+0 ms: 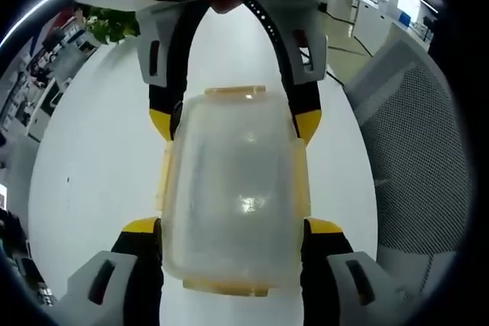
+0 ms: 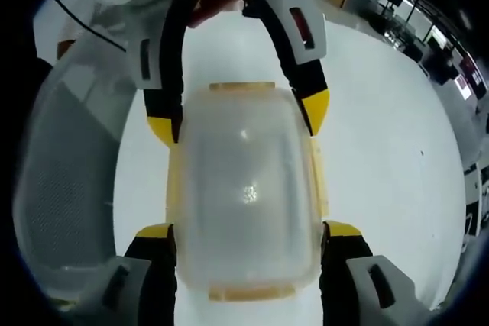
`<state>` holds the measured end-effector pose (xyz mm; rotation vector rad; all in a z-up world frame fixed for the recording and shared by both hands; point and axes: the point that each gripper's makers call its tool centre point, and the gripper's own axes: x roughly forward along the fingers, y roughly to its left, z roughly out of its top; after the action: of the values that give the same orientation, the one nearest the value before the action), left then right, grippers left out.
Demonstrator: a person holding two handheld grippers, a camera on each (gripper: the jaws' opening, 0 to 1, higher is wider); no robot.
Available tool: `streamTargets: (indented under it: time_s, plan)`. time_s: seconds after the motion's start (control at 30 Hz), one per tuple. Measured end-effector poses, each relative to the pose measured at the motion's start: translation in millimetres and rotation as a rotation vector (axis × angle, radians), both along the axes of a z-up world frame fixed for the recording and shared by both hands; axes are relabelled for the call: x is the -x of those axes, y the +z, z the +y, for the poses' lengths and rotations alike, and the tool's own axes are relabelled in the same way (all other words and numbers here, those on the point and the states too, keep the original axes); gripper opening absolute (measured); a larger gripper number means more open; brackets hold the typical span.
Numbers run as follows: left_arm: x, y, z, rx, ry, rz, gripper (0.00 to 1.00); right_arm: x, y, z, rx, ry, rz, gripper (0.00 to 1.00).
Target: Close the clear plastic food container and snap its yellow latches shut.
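mesh chair [image 1: 416, 166] cut off at edge, container [image 1: 233, 192] contents blurred behind cloudy lid

both views look down closely from opposite ends, sharing the container [image 1: 233, 196]

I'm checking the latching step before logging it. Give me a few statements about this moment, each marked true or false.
1. The lid lies on the clear container. True.
2. The container stands on a white table. True.
3. The left gripper and the right gripper meet the container from the same end. False: they face each other from opposite ends.
4. The container is full of food. False: nothing shows through the lid.
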<state>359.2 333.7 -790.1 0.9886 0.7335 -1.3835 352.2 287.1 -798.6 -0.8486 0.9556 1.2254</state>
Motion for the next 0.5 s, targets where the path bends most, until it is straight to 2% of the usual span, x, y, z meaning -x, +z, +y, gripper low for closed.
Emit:
streamTargets:
  time_s: [0.5]
  plan:
    - [-2.7,0.7,17.7,0.005,0.018,0.01,0.74,-3.0,0.2,19.0,0.003,0.009,0.001,0.78]
